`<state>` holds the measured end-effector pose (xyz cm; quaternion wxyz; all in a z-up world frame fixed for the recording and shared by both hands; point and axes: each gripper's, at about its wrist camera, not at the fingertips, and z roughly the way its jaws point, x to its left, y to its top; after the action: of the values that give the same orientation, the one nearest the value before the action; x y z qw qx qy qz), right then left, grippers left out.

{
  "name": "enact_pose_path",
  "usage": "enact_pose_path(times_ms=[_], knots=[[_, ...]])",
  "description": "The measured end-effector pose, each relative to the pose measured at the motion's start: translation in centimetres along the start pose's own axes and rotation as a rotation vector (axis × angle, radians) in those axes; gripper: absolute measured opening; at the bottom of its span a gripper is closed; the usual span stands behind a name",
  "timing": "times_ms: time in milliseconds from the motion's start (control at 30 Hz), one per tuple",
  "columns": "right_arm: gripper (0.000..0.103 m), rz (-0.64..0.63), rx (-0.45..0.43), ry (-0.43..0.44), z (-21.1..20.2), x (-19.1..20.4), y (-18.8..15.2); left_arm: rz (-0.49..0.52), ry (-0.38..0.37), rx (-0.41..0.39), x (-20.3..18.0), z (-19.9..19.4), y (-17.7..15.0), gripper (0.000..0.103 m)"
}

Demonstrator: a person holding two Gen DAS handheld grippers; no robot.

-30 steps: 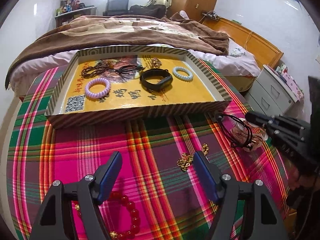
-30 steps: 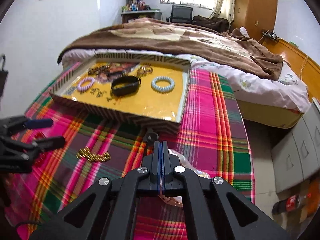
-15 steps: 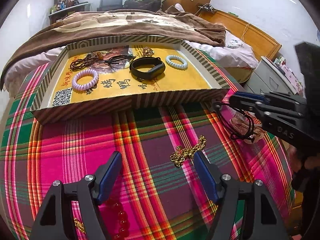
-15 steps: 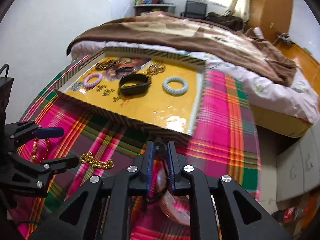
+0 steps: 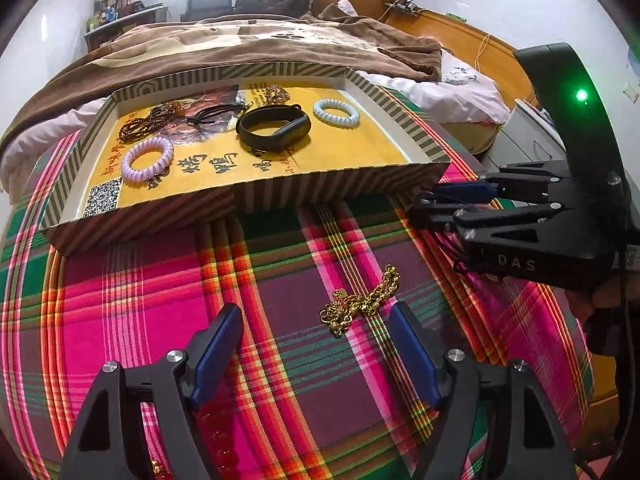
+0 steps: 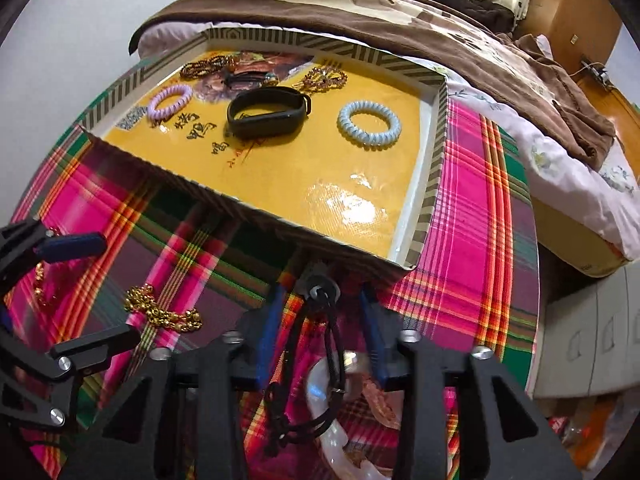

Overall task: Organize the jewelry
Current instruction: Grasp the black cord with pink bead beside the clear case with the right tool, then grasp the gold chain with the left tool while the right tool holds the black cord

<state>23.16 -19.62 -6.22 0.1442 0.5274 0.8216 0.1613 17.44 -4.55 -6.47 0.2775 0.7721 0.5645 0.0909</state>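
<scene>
Nearest the left wrist camera, the left gripper (image 5: 314, 338) is hovering with its fingers spread wide above the plaid tablecloth (image 5: 140, 300), a gold chain bracelet (image 5: 360, 302) lying just ahead. Beyond, the right gripper (image 6: 322, 304) is standing parted around a black cord necklace (image 6: 320, 360), beside the striped cardboard tray (image 5: 340, 190) holding a black wristband (image 5: 274, 126).
</scene>
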Motion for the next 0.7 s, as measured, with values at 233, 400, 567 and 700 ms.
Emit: enact_pose_path(times_ms=[233, 400, 567, 700], knots=[[0.016, 0.021, -0.075, 0.018, -1.7, -0.1, -0.2, 0.022, 0.014, 0.009, -0.6, 0.5, 0.4, 0.077], [0.016, 0.100, -0.199, 0.066, -5.1, -1.2, -0.5, 0.060, 0.021, 0.018, -1.5, 0.9, 0.7, 0.077], [0.016, 0.160, -0.304, 0.092, -8.6, -2.1, -0.9, 0.095, 0.043, 0.017, -2.3, 1.4, 0.9, 0.077], [0.016, 0.179, -0.376, 0.100, -11.2, -2.5, -1.4, 0.151, 0.089, 0.022, -3.2, 1.9, 0.9, 0.077]])
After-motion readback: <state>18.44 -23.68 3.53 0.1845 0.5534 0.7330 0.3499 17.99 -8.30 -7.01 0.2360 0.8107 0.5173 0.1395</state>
